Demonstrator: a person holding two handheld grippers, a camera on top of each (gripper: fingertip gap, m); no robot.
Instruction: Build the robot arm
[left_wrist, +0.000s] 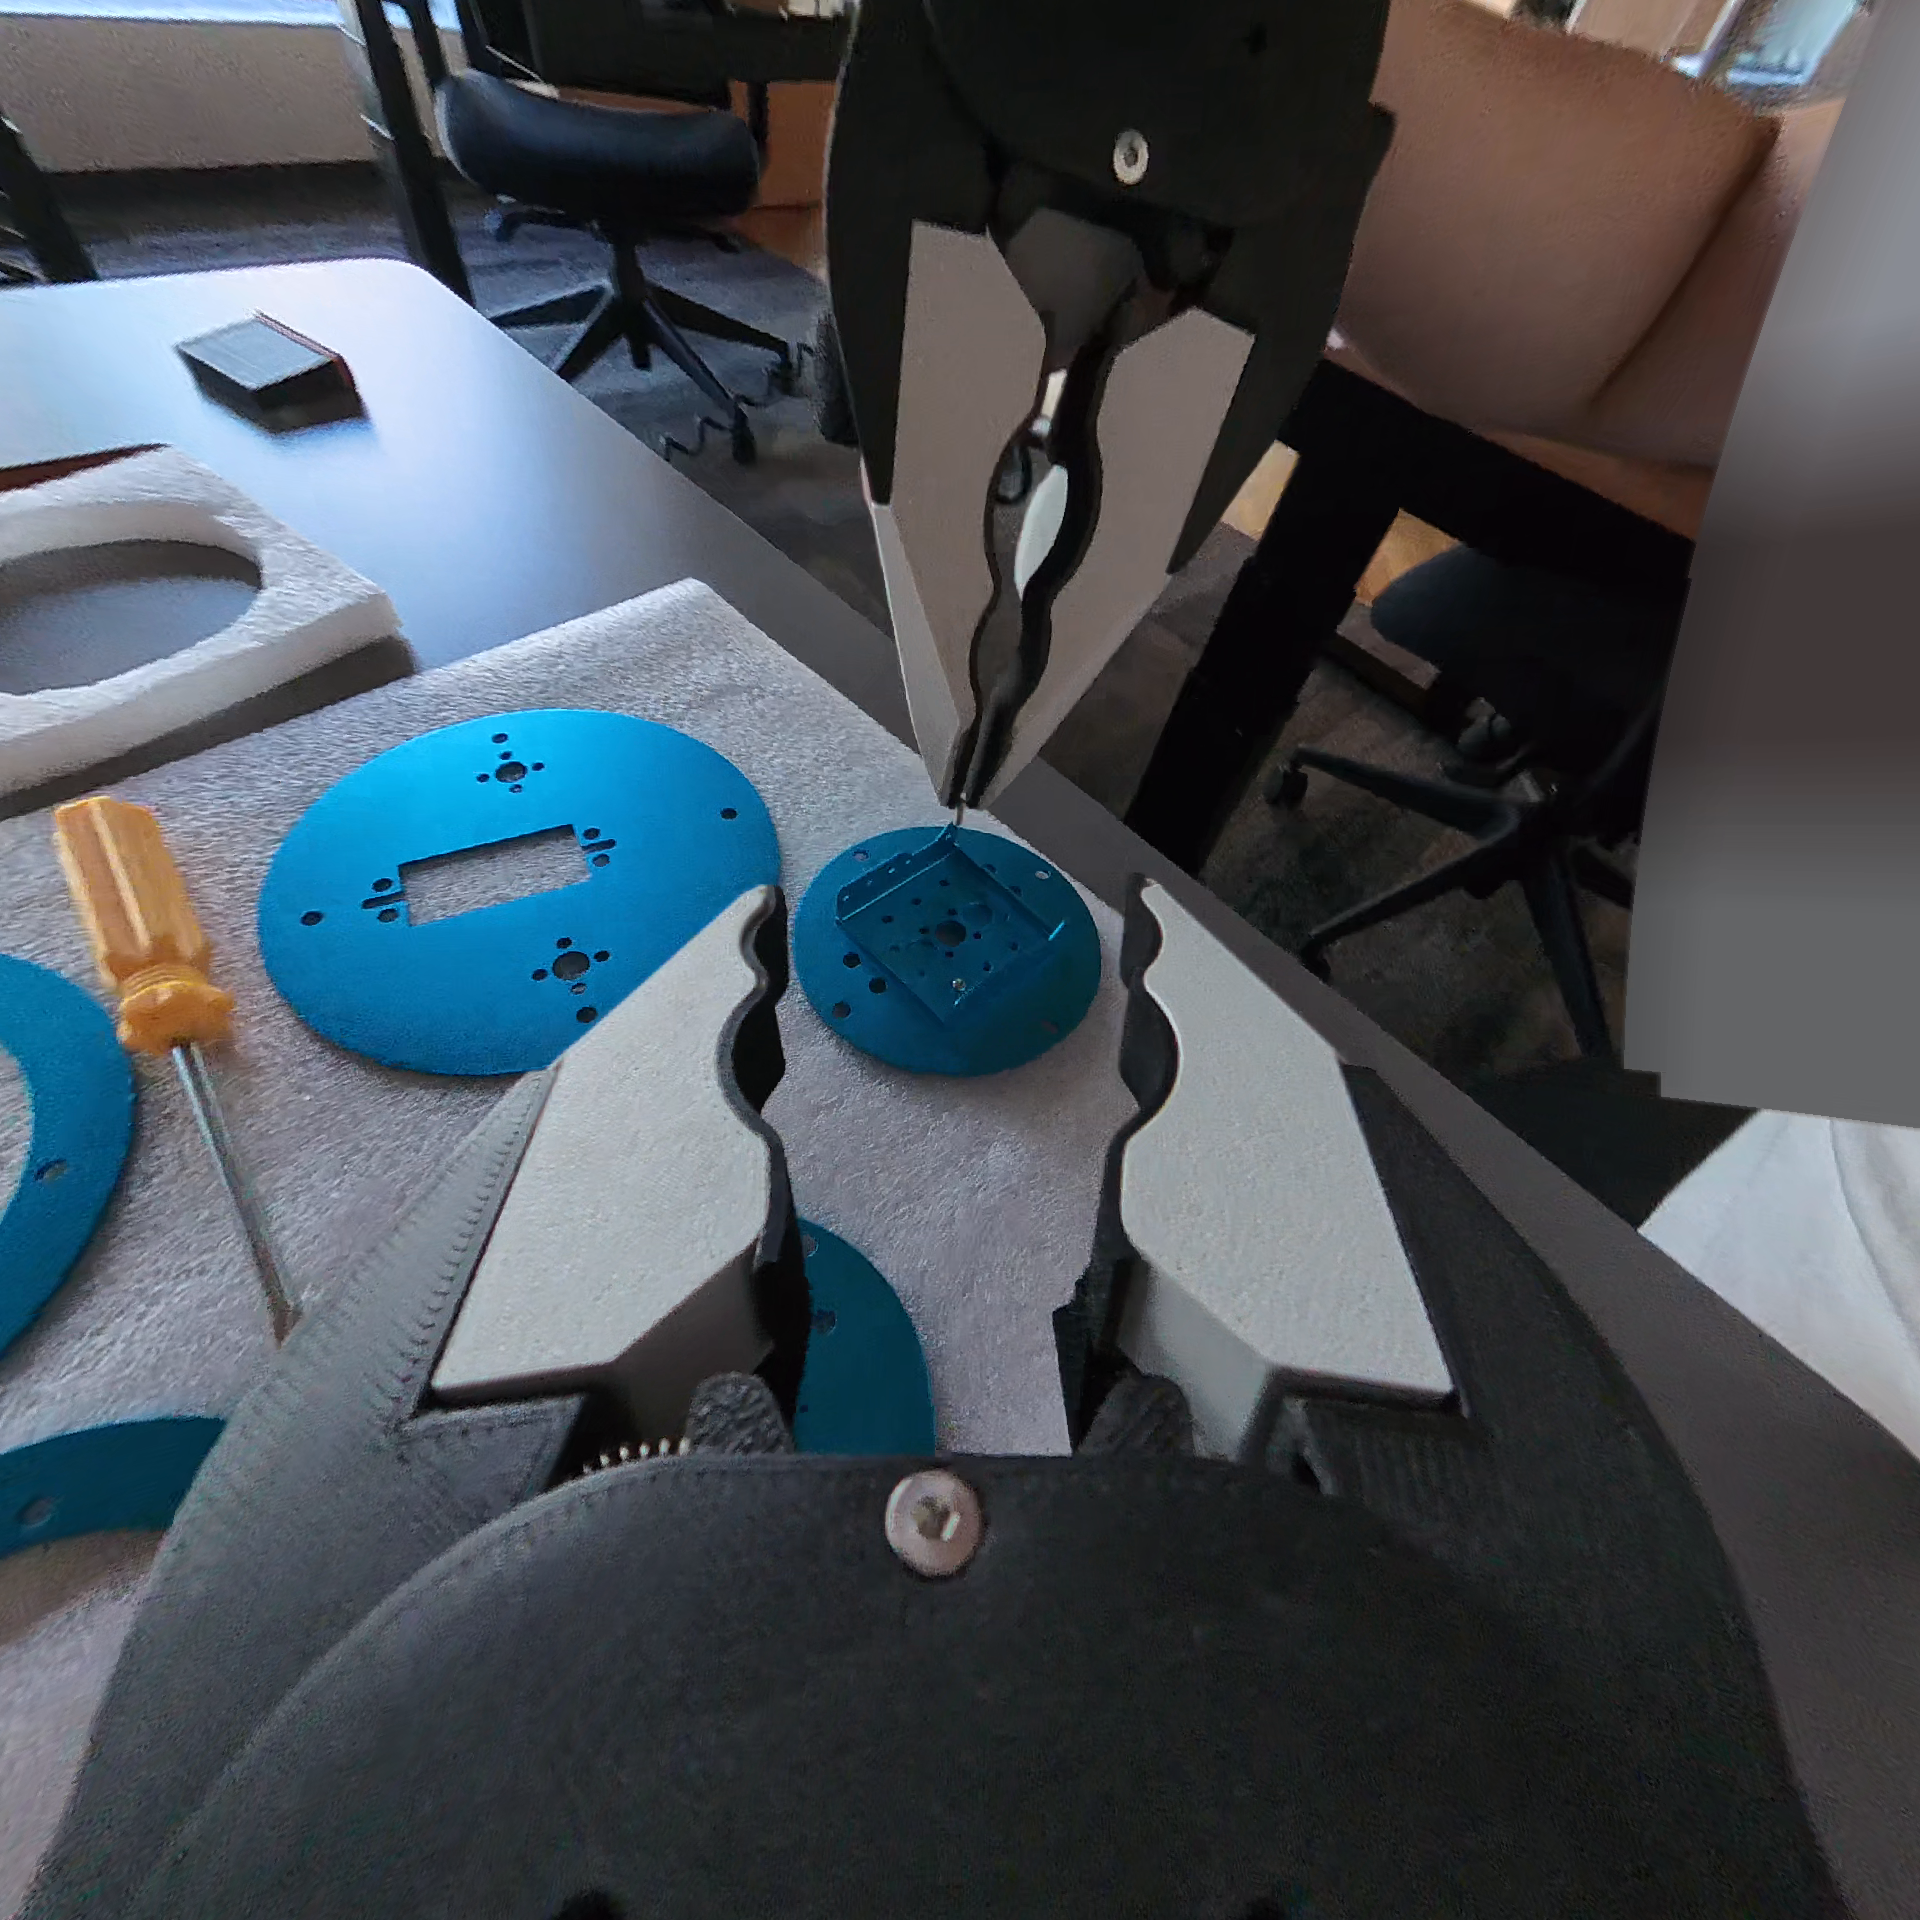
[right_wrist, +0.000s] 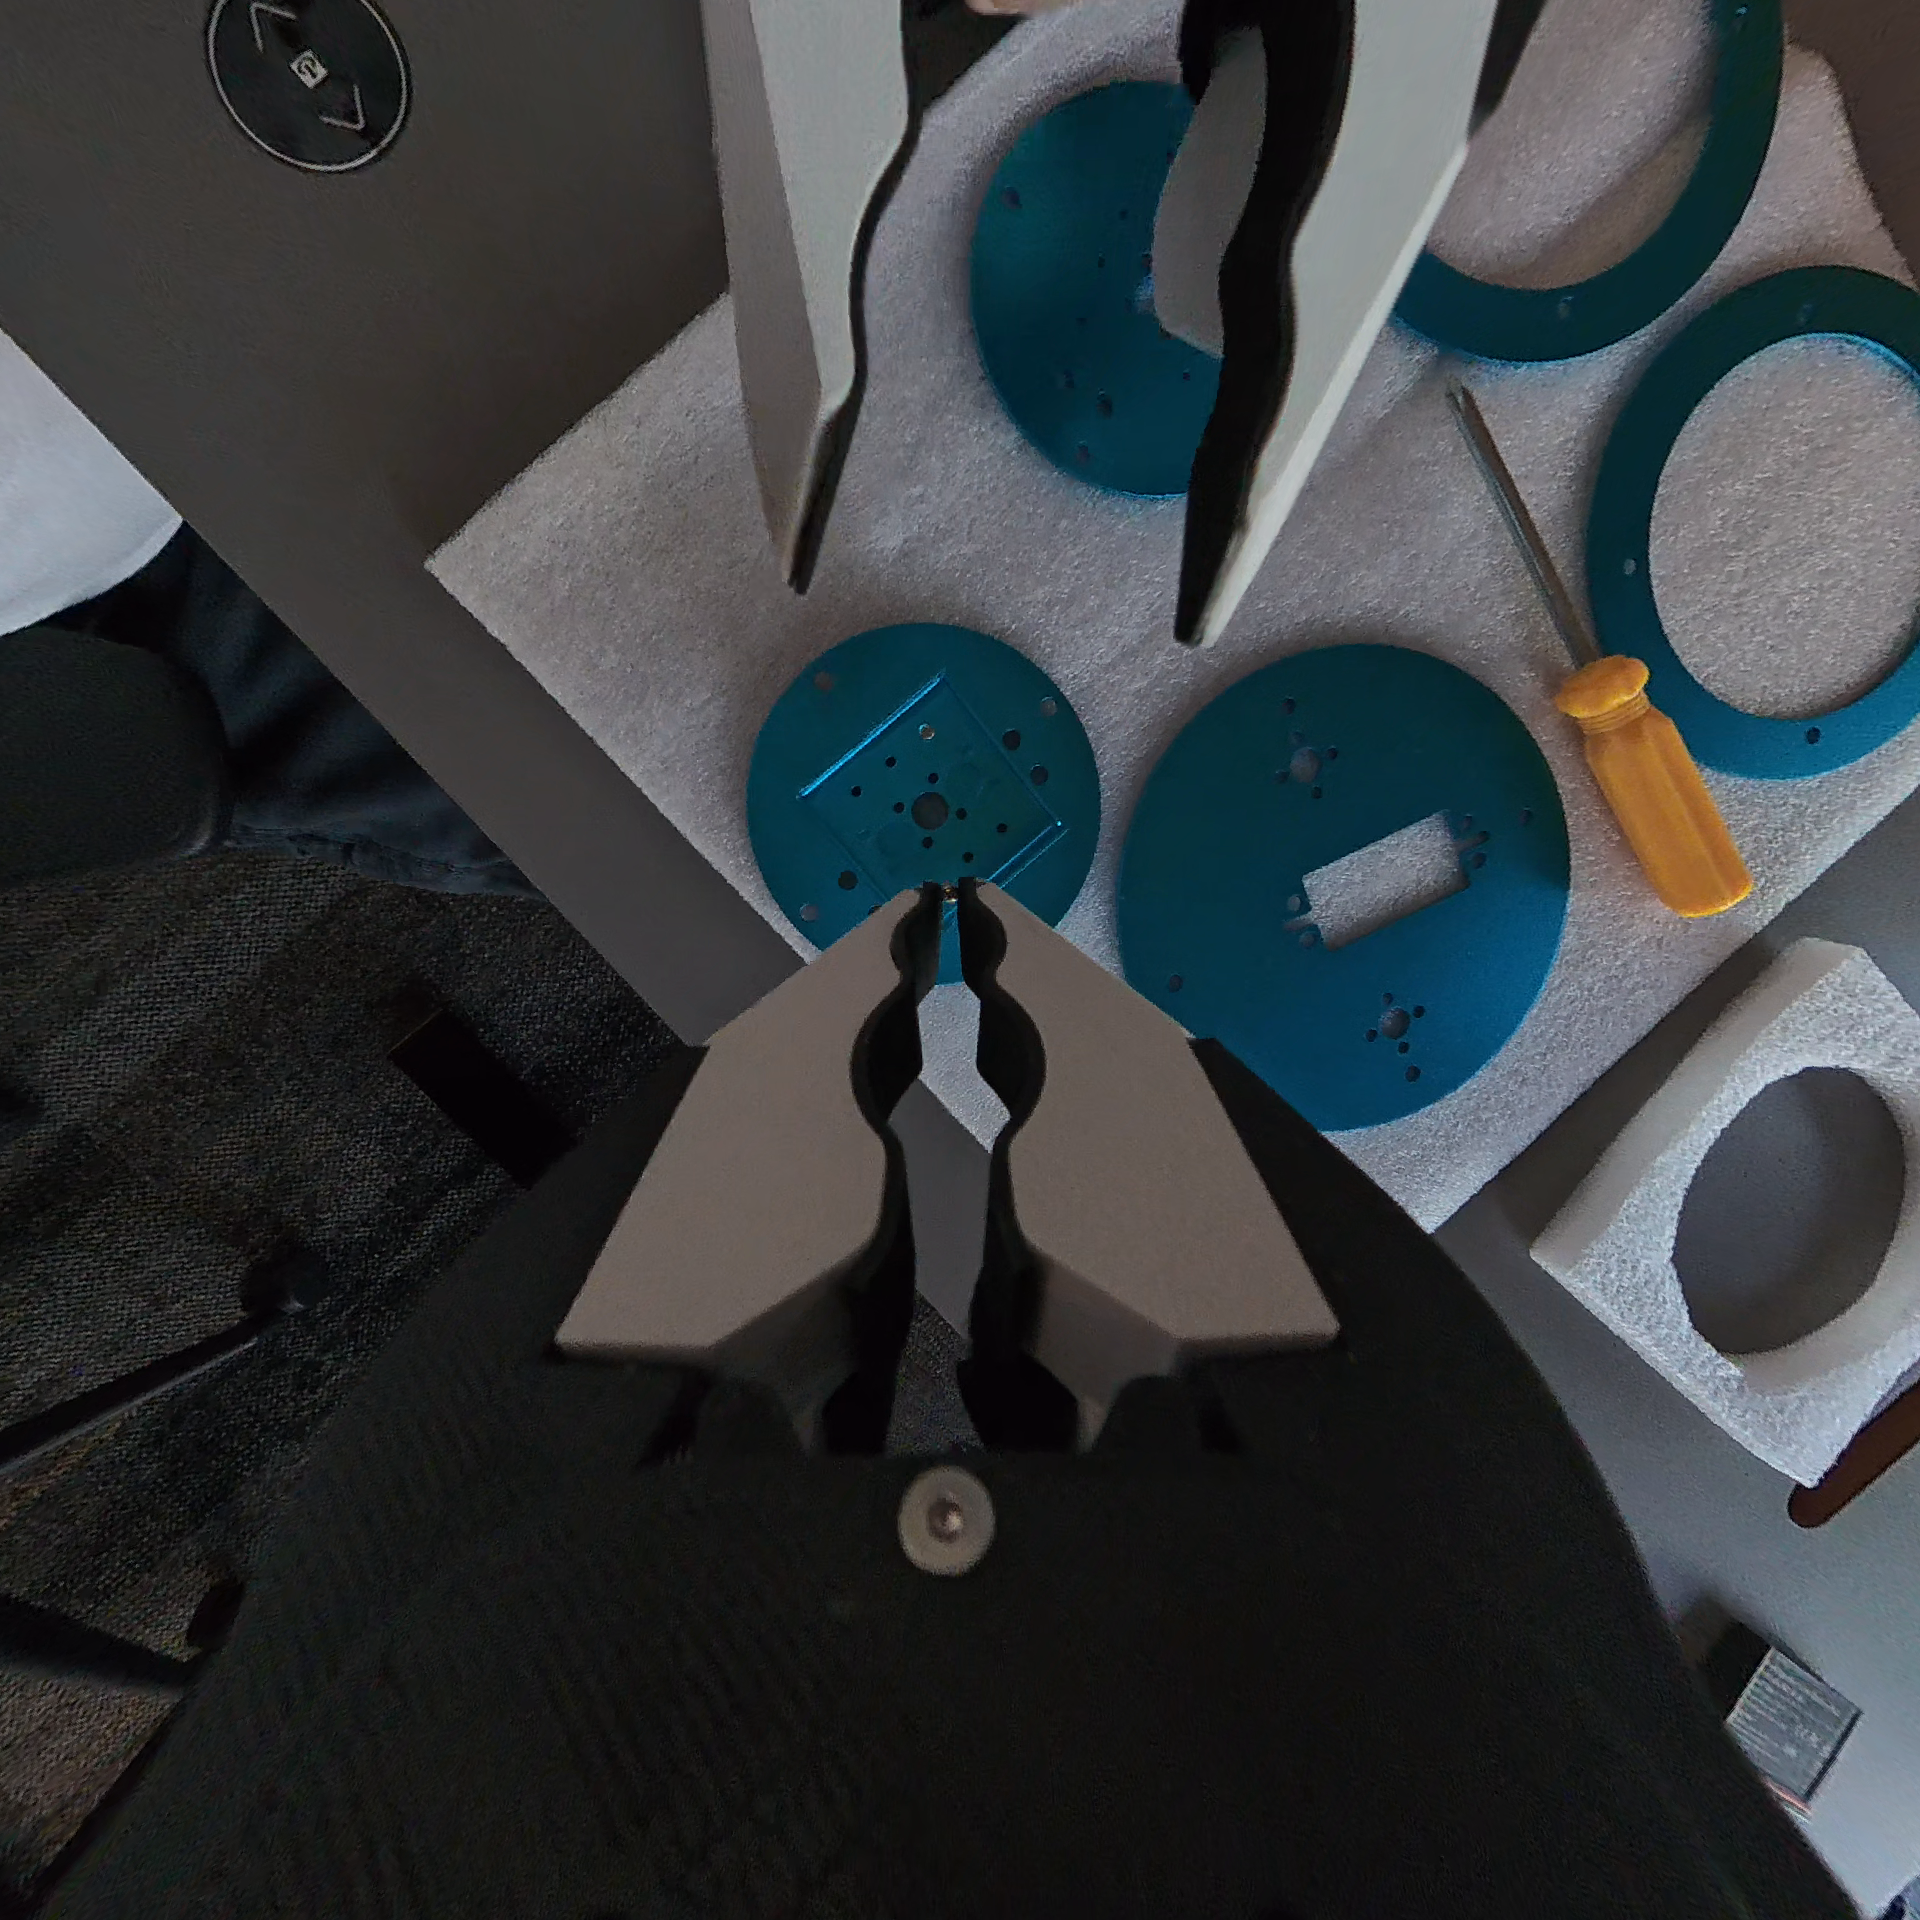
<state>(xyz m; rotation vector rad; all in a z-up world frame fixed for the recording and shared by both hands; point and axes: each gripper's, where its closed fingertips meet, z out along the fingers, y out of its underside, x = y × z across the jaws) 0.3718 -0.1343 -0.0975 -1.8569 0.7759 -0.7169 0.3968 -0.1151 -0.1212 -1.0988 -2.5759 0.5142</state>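
Note:
A small blue disc (left_wrist: 862, 997) lies on a white foam mat (left_wrist: 966, 1195) near the table edge, with a square blue bracket (left_wrist: 945, 935) sitting on it. My right gripper (right_wrist: 945, 888) comes down from above, shut on a small screw (left_wrist: 953, 826) whose tip is at the bracket's far corner. It also shows in the left wrist view (left_wrist: 966, 795). My left gripper (left_wrist: 956, 904) is open and empty, hovering just short of the small disc (right_wrist: 831, 748). It also shows in the right wrist view (right_wrist: 992, 608).
A large blue disc (left_wrist: 416, 997) with a rectangular hole lies left of the small one, then a yellow-handled screwdriver (left_wrist: 135, 914). Two blue rings (right_wrist: 1745, 208) (right_wrist: 1621, 582), another blue disc (right_wrist: 1049, 291) and a white foam block (right_wrist: 1621, 1226) lie around. The table edge (left_wrist: 1299, 997) is close. Some 5 cm of space lies between my two pairs of fingers. The small disc (right_wrist: 831, 748) is about 4 cm from my right fingertips. It turns up in the left wrist view (left_wrist: 1044, 952) as well.

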